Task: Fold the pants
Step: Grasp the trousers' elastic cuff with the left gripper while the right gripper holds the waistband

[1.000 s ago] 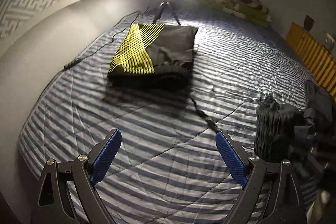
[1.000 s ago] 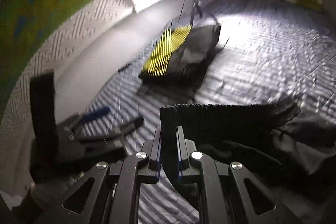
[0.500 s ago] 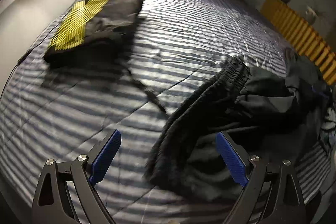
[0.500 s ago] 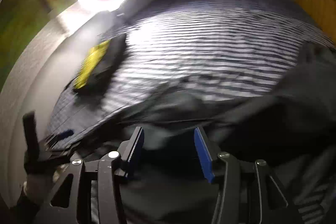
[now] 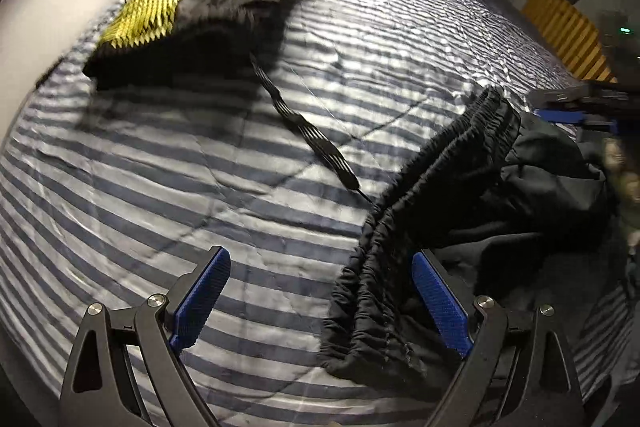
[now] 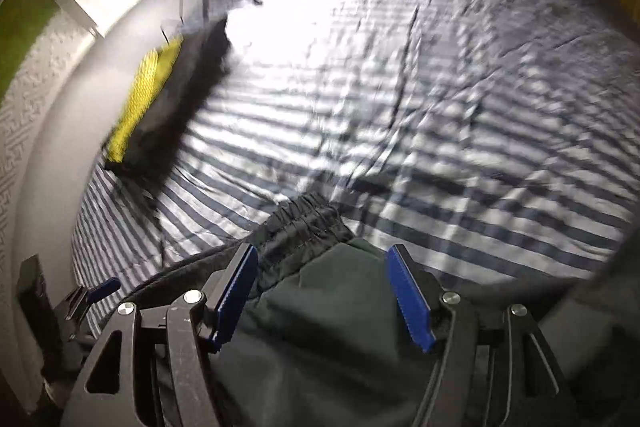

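Bed [image 5: 248, 187] under a blue-and-white striped quilt, crumpled black pants [image 5: 460, 211] lying near its right side, folded black-and-yellow garment [image 5: 192, 27] at the far left corner, black drawstring [image 5: 304, 131] between them

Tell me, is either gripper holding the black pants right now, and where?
Neither. The right gripper is opening over the black pants; the left gripper stands open at their waistband.
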Demonstrator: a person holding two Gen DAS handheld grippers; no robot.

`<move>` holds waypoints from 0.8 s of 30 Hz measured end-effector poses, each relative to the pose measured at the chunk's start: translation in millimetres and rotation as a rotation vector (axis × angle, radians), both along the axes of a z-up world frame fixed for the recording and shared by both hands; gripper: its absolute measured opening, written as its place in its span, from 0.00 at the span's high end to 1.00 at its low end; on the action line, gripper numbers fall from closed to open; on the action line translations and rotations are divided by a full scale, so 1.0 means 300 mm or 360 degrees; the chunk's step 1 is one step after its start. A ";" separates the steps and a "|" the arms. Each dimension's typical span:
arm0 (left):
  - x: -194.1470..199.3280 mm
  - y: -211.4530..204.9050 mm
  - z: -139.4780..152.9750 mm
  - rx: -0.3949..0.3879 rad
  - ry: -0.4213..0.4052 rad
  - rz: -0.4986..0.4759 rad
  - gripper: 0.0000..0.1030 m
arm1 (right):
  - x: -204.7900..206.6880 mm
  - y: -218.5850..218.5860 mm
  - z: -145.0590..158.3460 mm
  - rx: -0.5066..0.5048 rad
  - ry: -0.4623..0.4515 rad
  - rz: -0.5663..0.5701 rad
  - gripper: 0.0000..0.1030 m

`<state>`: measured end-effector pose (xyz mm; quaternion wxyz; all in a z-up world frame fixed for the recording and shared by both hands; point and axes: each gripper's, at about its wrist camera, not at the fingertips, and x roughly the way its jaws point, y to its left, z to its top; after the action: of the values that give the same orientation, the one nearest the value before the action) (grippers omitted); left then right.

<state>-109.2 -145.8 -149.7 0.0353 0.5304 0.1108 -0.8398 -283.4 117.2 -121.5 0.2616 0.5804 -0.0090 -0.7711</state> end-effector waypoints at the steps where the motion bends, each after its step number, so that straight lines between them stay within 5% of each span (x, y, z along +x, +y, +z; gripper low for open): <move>1: -0.004 0.005 -0.008 0.0018 0.0001 -0.0011 0.14 | -0.007 -0.015 -0.022 0.0029 -0.0020 0.0018 0.38; 3: -0.013 0.021 -0.023 0.0077 -0.0011 -0.0043 0.33 | -0.005 -0.040 -0.059 0.0066 -0.0061 0.0069 0.38; 5: -0.016 0.034 -0.037 0.0171 -0.0030 -0.0058 0.64 | 0.014 -0.049 -0.069 0.0031 -0.0095 0.0098 0.41; 8: -0.005 0.059 -0.017 0.0175 0.0003 -0.0096 0.79 | 0.044 -0.060 -0.059 0.0067 -0.0080 0.0110 0.79; 10: 0.013 0.063 0.008 0.0168 0.0036 -0.0116 0.83 | 0.052 -0.059 -0.040 0.0065 -0.0048 0.0096 0.90; 16: 0.107 -0.016 0.141 0.0199 0.0179 -0.0100 0.84 | 0.101 -0.162 0.171 0.0012 0.0224 0.0130 0.95; 24: 0.305 -0.305 0.352 0.0036 0.0399 0.0151 0.84 | 0.162 -0.678 0.469 -0.0152 0.0564 0.0428 0.96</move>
<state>-17.6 -237.1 -44.1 0.0549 0.4159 0.1486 -0.8955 -235.0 -86.3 19.2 0.3867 0.4187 0.0780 -0.8180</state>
